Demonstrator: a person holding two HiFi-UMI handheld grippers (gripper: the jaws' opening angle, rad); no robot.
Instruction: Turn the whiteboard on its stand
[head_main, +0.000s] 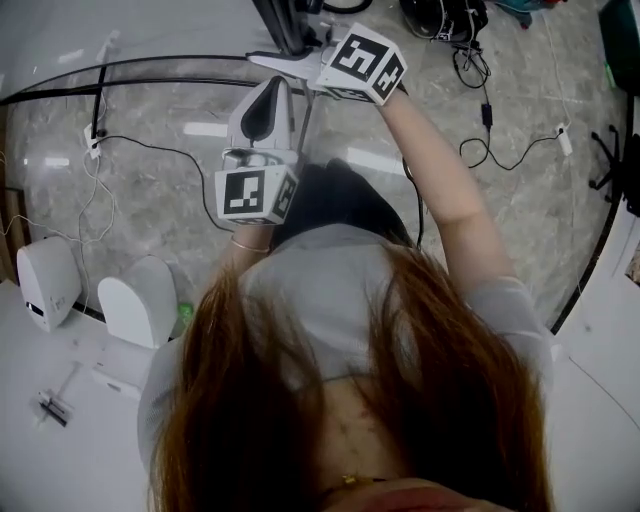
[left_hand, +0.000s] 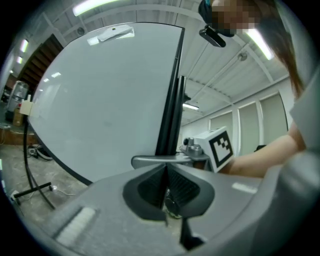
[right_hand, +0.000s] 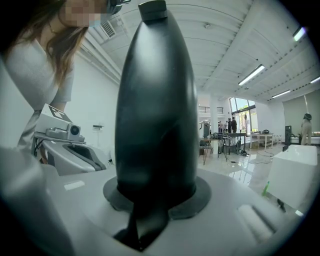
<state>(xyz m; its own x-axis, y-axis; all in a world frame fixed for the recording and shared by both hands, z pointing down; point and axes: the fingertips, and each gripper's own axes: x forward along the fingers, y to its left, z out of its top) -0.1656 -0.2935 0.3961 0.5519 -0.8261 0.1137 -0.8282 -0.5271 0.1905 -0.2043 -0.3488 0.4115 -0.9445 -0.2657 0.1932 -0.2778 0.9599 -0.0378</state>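
Gripping: the board (left_hand: 100, 100) is clamped by both tongs at its black frame (left_hand: 171, 100), straight ahead of the person.
Left tongs (left_hand: 166, 172): the jaws are closed on the frame, which runs down between the ribbed pads.
Right tongs (right_hand: 155, 197): the jaws are closed on the same frame, which is seen as a dark mass filling the gap between them. In the head view these tongs are brought in from the right, just beyond the tips of the left tongs.
Facing: the white face is turned to the left of the tongs, and light fittings are mirrored in it. The board is met almost edge-on by the left gripper view.
Long axis: the held edge stands upright in the left gripper view and the face stretches away from it to the left. Which side is the longer cannot be told.
Lower edge: it is seen clear of the floor, running in towards the tongs.
Stand (left_hand: 31, 189): a black leg lies on the floor below the left part of the board, with a cable (left_hand: 37, 150) near it.
Bench (head_main: 60, 450): two white rounded shells (head_main: 45, 280) stand side by side at its far edge, to the person's left. A small pen-like item (head_main: 50, 408) lies nearer the left edge.
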